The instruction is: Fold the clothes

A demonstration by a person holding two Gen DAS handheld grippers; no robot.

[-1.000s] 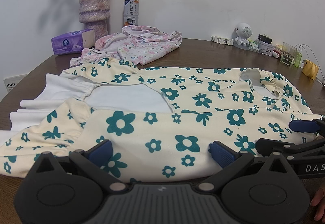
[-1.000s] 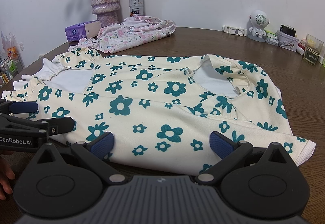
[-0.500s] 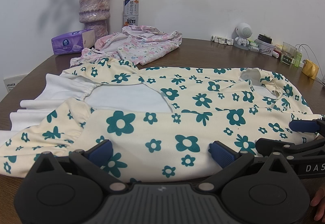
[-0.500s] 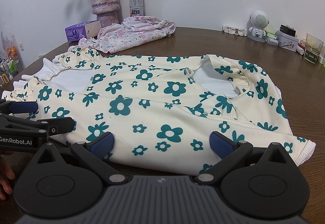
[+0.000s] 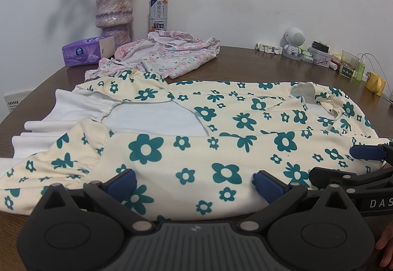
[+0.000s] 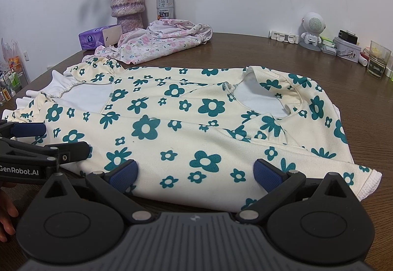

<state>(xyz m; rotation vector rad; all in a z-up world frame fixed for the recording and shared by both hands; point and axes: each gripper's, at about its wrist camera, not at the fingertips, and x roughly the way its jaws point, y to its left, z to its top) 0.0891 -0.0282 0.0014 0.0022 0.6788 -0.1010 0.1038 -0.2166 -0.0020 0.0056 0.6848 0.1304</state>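
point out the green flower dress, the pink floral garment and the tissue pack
green flower dress (image 5: 221, 148), left wrist view, front panel
pink floral garment (image 5: 172, 59), left wrist view, middle of the heap
tissue pack (image 6: 94, 38), right wrist view, purple side

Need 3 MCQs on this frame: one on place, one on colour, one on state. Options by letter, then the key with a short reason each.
1. Where does the purple tissue pack lie?
A. beside the vase, at the table's far left
B. on the flowered garment
C. next to the white speaker figure

2. What colour are the flowers printed on the cream garment?
A. red
B. teal
C. black

3. How do the left gripper and the right gripper stand?
A. both shut on cloth
B. one open, one shut
C. both open, fingers spread over the garment's near edge

Key:
1 A: it lies by the vase, clear of the garment.
2 B: every printed flower is teal on cream.
3 C: each wrist view shows blue pads far apart, with no cloth pinched between them.
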